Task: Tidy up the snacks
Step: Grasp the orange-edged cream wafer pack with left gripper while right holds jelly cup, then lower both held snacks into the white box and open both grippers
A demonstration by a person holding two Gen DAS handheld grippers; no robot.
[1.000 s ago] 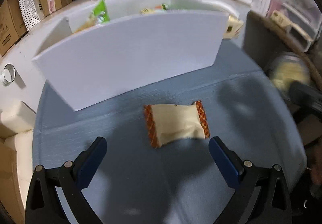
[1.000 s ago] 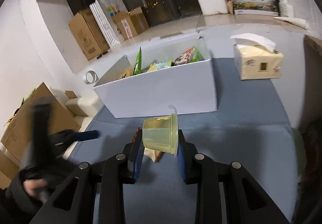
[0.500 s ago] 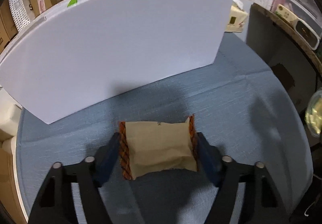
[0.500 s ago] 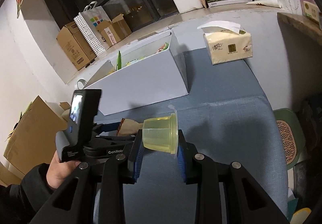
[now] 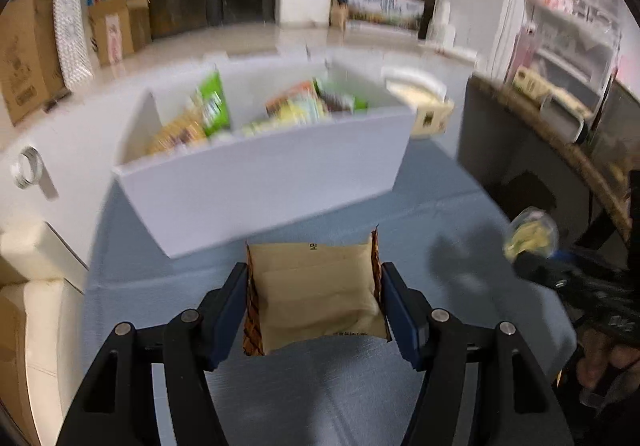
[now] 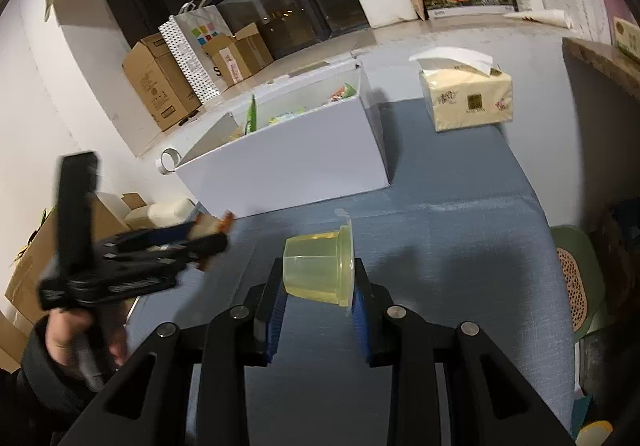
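White box [image 5: 256, 181] is already pretty stocked, so you're well into this one: there's a green bag [image 5: 212, 105] standing up on its left side and a pile of mixed packets [image 5: 304, 107] toward the right, though the left view is blurry enough that I can't tell you what each one is. What's left, as far as I can see, is just the two things you've got in hand. Your left gripper [image 5: 314, 304] is clamped on the tan packet [image 5: 316, 298], fingers pressing its crimped orange edges from both sides, and it looks lifted off the blue cloth [image 5: 320, 398], on the near side of the box. Your right gripper [image 6: 318, 296] is squeezed onto the jelly cup [image 6: 320, 272], which lies on its side between the pads with its rim facing right, also held over the cloth and well short of the box. From the right view, your left gripper [image 6: 208, 236] sits off to the left, near the box's near-left corner. The cloth itself looks bare of other snacks, so I'd guess once both go in, you're basically finished. The tissue box [image 6: 466, 99] at the far right isn't a snack, so I'd leave it. Watch the cup, it's slick and tilted, so it could slip.
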